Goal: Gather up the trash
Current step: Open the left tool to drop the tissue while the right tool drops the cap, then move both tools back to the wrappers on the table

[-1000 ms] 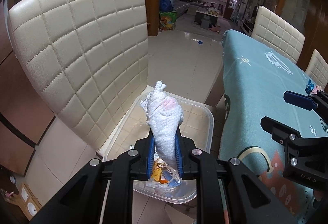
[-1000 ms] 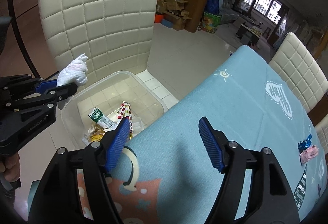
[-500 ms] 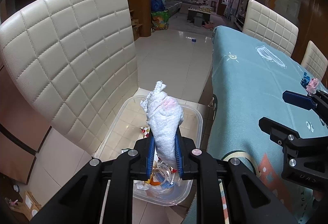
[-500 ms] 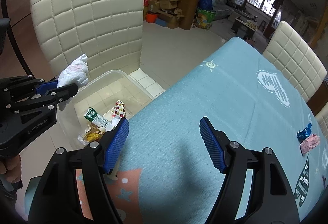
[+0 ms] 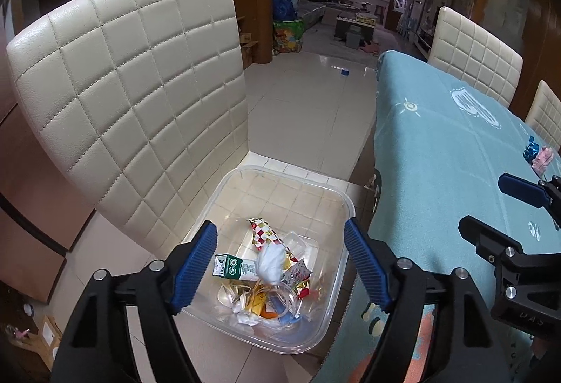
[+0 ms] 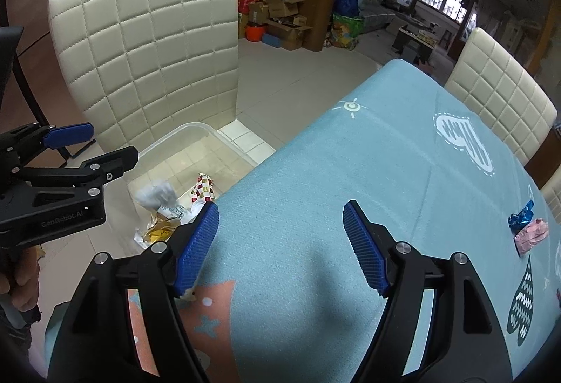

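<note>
1. As the left claw [image 5: 280, 260] hangs over the clear plastic bin [image 5: 347, 204] with its blue fingers spread wide and nothing between them, the white tissue wad [image 5: 270, 264] lies inside the bin on top of the other rubbish, next to a small green carton [image 5: 231, 269] and a checkered wrapper [image 5: 261, 232].
2. The bin stands on the seat of a cream chair [image 5: 133, 95], just beside the edge of the table [image 6: 350, 151].
3. The right claw [image 6: 280, 246] is above the blue tablecloth; it is also open and holds nothing.
4. I judge that one drop into the bin is just finished and the next pick is not yet begun.
5. On the far side of the table two pieces remain, a blue foil wrapper [image 6: 522, 214] and a pink wrapper [image 6: 531, 236], touching each other.
6. The next move probably calls for one claw to travel there, lower its fingers around one wrapper and close; both are thin and flat, so they may slip.
</note>
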Tool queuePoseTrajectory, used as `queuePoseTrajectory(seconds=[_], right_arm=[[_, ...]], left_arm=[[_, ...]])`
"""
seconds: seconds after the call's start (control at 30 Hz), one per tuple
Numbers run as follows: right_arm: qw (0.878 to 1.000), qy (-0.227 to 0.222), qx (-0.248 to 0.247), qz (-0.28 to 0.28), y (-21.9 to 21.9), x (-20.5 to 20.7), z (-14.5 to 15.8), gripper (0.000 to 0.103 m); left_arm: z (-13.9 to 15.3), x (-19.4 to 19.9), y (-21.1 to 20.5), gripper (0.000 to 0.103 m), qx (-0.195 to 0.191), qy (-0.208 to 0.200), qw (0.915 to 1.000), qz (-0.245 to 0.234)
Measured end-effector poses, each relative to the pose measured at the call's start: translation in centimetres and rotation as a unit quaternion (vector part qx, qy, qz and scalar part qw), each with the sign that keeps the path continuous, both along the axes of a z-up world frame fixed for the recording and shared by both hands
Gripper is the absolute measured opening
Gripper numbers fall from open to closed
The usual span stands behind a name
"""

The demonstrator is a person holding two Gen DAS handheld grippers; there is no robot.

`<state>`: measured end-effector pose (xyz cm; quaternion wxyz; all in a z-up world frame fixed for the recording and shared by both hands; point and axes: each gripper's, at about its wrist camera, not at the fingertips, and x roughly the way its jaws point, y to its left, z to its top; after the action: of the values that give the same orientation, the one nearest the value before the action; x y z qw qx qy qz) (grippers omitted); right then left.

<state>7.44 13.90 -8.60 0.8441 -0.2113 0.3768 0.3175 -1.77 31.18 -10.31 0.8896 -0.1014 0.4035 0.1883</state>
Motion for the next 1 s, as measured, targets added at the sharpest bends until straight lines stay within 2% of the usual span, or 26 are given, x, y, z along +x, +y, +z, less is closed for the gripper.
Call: queuePoseTrajectory(seconds=[0.23,0.43,0.8,1.0], right_arm=[[1.0,0.0,0.01,-0.011,-1.5,0.3,0.4,0.076],[0.999,0.003,0.022,-0.04,-4.5,1.2,0.5,0.076],[0.991,0.018,0.059,-0.117,-13.4,4.7,0.6,0.077],[0.984,0.028,0.07,-0.164,-19.2,7.1,-0.2,0.077]], left_arm=[[0.8,0.6,-1.8,0.074,0.015,-0.001,0.9997,-0.021],[1.7,1.8,-4.3,0.074,0.028,0.001,0.9984,-0.05],[3.0,6.0,-11.9,0.074,0.041,0.014,0.9921,-0.118],[3.6,9.5,-17.5,0.074,0.048,0.021,0.9853,-0.163]])
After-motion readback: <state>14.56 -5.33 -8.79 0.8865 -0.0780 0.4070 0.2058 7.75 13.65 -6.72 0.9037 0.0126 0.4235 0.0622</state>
